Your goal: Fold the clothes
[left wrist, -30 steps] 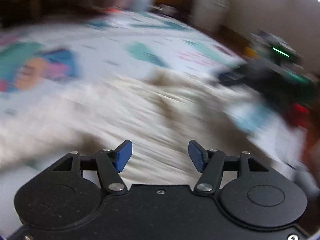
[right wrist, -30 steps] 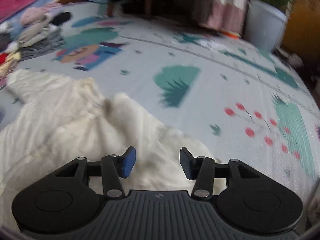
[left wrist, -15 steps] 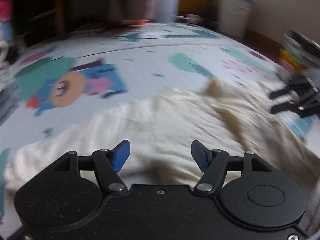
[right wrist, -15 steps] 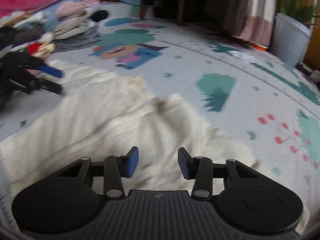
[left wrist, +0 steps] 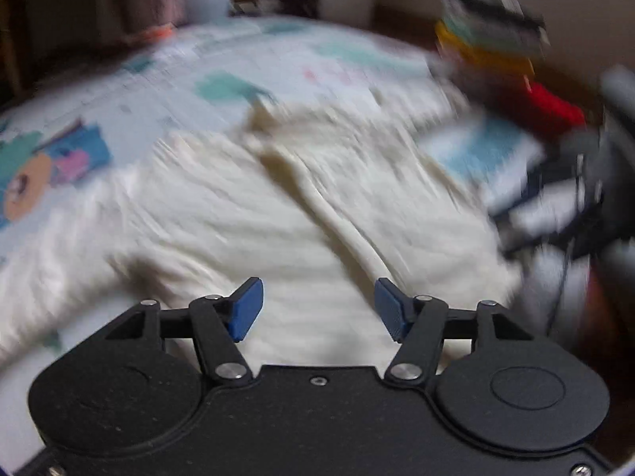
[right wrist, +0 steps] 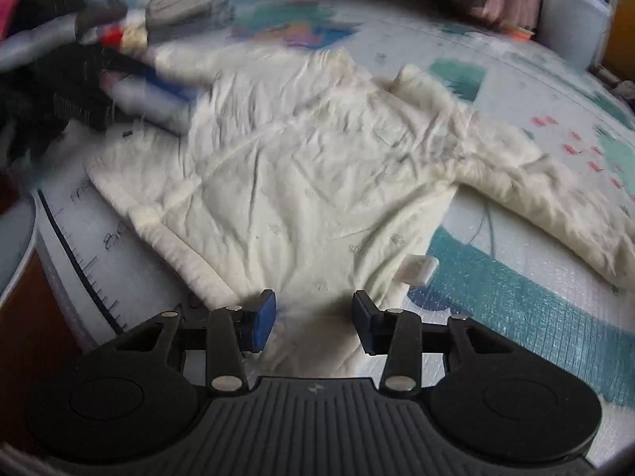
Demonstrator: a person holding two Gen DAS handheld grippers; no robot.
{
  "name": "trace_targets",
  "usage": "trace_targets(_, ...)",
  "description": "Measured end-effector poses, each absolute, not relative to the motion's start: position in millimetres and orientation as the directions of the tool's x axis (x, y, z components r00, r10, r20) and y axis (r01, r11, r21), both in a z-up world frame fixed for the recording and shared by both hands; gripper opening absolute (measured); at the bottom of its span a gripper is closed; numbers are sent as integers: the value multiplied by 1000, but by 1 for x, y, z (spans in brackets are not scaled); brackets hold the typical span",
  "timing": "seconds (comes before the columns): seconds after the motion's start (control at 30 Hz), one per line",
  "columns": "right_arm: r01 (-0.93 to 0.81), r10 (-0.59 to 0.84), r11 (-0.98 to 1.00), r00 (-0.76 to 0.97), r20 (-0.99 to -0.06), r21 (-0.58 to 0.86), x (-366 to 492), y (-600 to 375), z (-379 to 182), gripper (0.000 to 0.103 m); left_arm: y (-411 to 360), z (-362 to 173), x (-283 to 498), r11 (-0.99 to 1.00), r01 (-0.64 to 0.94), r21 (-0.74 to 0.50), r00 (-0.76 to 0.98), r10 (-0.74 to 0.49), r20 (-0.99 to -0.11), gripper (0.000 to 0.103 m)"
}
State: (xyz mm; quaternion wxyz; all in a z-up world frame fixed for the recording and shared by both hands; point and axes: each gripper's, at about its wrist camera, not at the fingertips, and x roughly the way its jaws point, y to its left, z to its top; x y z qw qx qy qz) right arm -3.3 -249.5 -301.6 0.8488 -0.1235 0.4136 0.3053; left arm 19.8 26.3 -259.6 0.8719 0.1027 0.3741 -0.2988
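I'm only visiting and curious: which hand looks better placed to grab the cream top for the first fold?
Probably right: the right hand-held gripper has the top's edge between its open jaws; the left hand-held gripper hovers over its middle.

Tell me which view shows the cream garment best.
The right wrist view: the cream garment is fairly sharp there, spread on the play mat with its hem, one sleeve and a tag visible. The left wrist view shows the same garment smeared by motion blur, with only one long ridge distinct.
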Motion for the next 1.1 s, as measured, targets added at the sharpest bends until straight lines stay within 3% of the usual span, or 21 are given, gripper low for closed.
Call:
trace_targets(0.1, -621, 429, 784, 516, -741, 21, -11, -254, -289, 44, 9, -253, 6, 758, 647, -83, 511, -512, -691, 62)
trace_targets(0.2, -643, 421, 765, 468, -777, 27, -9, -254, -300, 48, -8, -242, 8, 722, 690, -50, 514, -538, -668, 62)
trace_targets(0.37, -652, 439, 758, 520, -733, -9, -13, -251, -289, 46, -27, -230, 54, 682, 731, -11, 527, -574, -627, 62)
trace_targets(0.43, -663, 426, 748, 476, -770, 3, -14, -248, -297, 47, -37, -237, 75, 652, 758, 8, 516, -593, -618, 62)
trace_targets(0.57, -640, 442, 765, 446, -778, 68, -10, -255, -304, 48, -47, -274, 132, 678, 735, -26, 448, -514, -731, 64)
trace_targets(0.63, -632, 437, 772, 445, -782, 73, -8, -254, -305, 48, -48, -264, 140, 674, 737, -47, 419, -510, -751, 61)
trace_targets(0.77, -642, 436, 765, 458, -775, 51, -9, -254, -304, 48, -49, -237, 144, 684, 727, -65, 476, -569, -670, 60)
trace_targets(0.87, -659, 434, 752, 465, -772, 26, -13, -251, -304, 49, -50, -255, 154, 678, 733, -56, 463, -558, -689, 62)
trace_targets(0.9, -656, 439, 754, 457, -774, 41, -12, -254, -306, 49, -47, -264, 161, 691, 719, -77, 454, -551, -701, 67)
trace_targets(0.97, -650, 448, 757, 443, -776, 66, -11, -257, -307, 49, -41, -280, 174, 719, 685, -116, 441, -536, -720, 61)
trace_targets(1.1, -631, 449, 771, 450, -772, 81, -14, -259, -308, 50, -41, -293, 179, 745, 662, -83, 478, -505, -719, 61)
